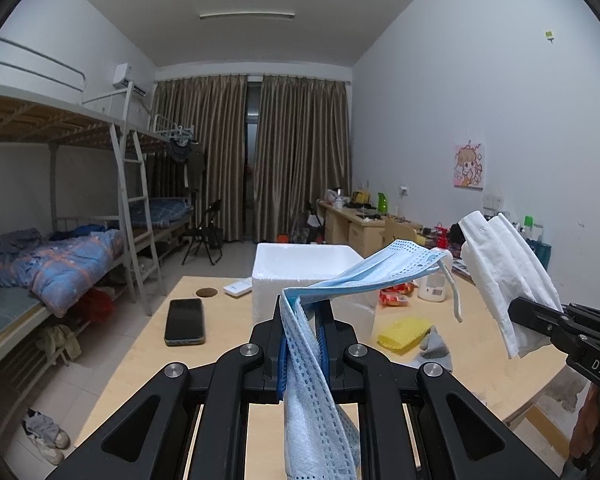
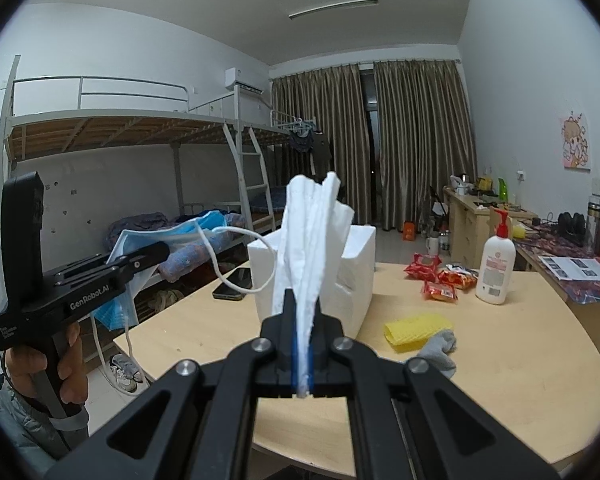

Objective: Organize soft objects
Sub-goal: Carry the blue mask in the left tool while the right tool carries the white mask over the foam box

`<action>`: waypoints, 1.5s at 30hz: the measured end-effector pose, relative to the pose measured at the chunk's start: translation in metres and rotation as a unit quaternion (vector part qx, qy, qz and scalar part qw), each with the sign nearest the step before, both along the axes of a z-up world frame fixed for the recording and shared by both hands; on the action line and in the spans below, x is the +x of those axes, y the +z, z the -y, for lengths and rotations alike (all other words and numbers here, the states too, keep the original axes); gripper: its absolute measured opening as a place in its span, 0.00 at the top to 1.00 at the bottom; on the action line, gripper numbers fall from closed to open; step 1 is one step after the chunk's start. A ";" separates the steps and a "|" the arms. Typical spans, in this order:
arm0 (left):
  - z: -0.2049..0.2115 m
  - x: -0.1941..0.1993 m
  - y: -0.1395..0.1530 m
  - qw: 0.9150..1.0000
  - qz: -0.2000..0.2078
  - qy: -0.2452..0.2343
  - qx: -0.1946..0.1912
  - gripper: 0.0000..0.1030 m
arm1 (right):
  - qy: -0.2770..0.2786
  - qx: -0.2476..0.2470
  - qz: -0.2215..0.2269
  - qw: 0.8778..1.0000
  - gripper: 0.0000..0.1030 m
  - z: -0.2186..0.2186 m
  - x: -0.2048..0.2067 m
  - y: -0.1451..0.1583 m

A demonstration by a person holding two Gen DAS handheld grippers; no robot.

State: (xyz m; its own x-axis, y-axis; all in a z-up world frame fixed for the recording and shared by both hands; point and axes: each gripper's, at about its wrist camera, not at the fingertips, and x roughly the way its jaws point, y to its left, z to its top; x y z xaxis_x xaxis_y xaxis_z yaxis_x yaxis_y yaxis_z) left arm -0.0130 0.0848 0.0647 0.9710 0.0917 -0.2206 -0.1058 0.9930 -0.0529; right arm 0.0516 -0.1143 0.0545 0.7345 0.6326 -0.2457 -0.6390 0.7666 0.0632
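My left gripper [image 1: 302, 308] is shut on a blue face mask [image 1: 384, 268], held in the air above the wooden table [image 1: 228, 320]; the mask drapes over the fingers and its white ear loop hangs to the right. In the right wrist view the left gripper [image 2: 156, 250] shows at the left with the blue mask [image 2: 168, 236]. My right gripper [image 2: 303, 304] is shut on a white face mask [image 2: 312, 232], held upright above the table. It shows in the left wrist view [image 1: 516, 310] with the white mask [image 1: 500, 264]. A yellow cloth [image 2: 416, 330] and a grey sock [image 2: 440, 350] lie on the table.
A white foam box [image 2: 356, 264] stands mid-table. A black phone [image 1: 185, 322], a white remote [image 1: 238, 289], red snack packets [image 2: 436, 276] and a lotion pump bottle [image 2: 496, 264] are on the table. Bunk beds [image 1: 60, 248] stand left, desks [image 2: 480, 220] along the right wall.
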 end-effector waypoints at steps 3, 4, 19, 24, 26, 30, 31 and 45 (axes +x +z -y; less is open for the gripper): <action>-0.004 0.003 0.004 1.000 0.002 0.001 -0.002 0.87 | 0.004 0.003 0.000 1.000 0.95 -0.002 0.005 0.003; -0.004 0.004 0.005 1.000 0.001 0.001 -0.003 0.87 | 0.005 0.005 -0.001 1.000 0.95 -0.003 0.007 0.004; -0.016 0.035 0.023 1.000 -0.001 0.001 -0.006 0.87 | 0.020 0.007 -0.013 1.000 0.95 -0.015 0.051 0.018; -0.024 0.064 0.032 1.000 -0.008 0.001 -0.005 0.87 | 0.025 0.001 -0.020 0.999 0.95 -0.024 0.071 0.022; -0.026 0.075 0.036 1.000 -0.010 0.001 -0.005 0.87 | 0.025 0.001 -0.023 0.999 0.95 -0.026 0.077 0.023; -0.029 0.097 0.039 1.000 -0.015 -0.001 -0.004 0.87 | 0.026 -0.001 -0.030 0.999 0.95 -0.029 0.092 0.024; -0.030 0.103 0.040 1.000 -0.015 -0.001 -0.003 0.87 | 0.026 0.001 -0.030 0.999 0.95 -0.030 0.094 0.025; -0.042 0.164 0.051 0.999 -0.039 -0.021 -0.016 0.87 | 0.034 -0.012 -0.040 0.999 0.95 -0.055 0.133 0.036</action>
State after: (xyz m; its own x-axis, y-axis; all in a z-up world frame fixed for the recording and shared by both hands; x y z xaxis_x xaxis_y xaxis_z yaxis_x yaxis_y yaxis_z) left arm 0.1512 0.1267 0.1155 0.9539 0.0427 -0.2969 -0.0688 0.9946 -0.0780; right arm 0.1851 -0.0593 0.0904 0.6671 0.6744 -0.3164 -0.6841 0.7228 0.0982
